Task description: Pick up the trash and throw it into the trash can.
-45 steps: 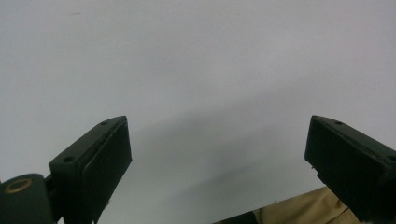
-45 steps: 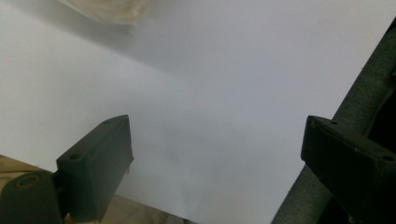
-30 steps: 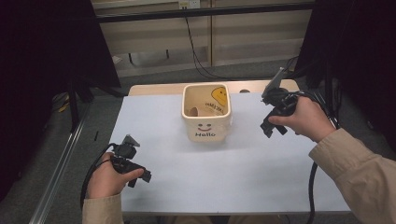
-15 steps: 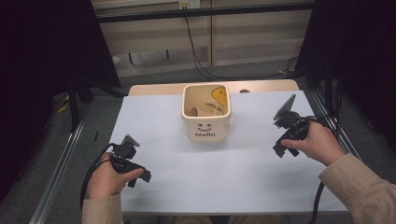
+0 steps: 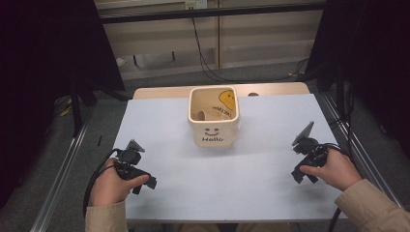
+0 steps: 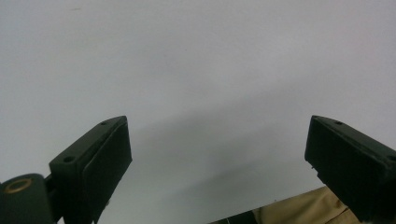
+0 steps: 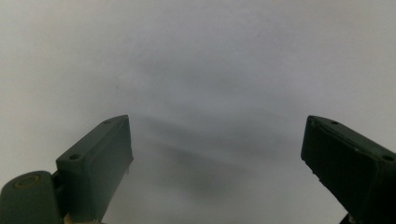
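1. Cream-coloured and square, the pot stands upright at the far middle of the tabletop, smiley face and "Hello" turned toward the person
2. Left gripper rests low at the near left, well apart from the pot; in the left gripper view its jaws are spread wide over bare tabletop, pinching nothing
3. Right gripper sits at the near right edge, also well apart from the pot, jaws spread and empty in the right gripper view
4. My read: the pot looks like glazed ceramic, so stiff, fairly heavy, slick on the outside and liable to chip if knocked
5. Something brownish lies inside it, too unclear to name
6. Best hold, I'd judge: pinch one thin wall at the rim, one jaw inside and one outside, or steady two opposite walls with both grippers, lifting level
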Motion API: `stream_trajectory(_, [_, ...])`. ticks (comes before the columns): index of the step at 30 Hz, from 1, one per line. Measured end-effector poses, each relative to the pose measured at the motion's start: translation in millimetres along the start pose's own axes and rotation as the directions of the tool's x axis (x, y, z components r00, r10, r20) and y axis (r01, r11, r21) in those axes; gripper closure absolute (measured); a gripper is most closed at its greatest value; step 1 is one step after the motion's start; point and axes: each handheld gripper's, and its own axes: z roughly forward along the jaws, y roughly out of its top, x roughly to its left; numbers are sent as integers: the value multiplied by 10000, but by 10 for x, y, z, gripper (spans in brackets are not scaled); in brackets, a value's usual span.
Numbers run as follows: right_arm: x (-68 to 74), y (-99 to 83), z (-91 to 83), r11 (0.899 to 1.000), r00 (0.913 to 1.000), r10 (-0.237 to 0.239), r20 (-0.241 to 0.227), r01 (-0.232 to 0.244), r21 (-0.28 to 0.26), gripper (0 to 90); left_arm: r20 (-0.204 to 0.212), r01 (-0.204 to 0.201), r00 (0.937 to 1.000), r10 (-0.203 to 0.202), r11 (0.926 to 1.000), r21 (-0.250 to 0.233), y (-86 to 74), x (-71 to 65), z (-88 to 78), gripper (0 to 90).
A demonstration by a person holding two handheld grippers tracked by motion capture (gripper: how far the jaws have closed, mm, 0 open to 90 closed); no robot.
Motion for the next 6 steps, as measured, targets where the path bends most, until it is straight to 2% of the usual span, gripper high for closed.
stream_trajectory(6, [-22,-129,166,9999,9997,78,-215,-76,110,86,57,48,10000,-48,10000,-58,6,-9,18,69])
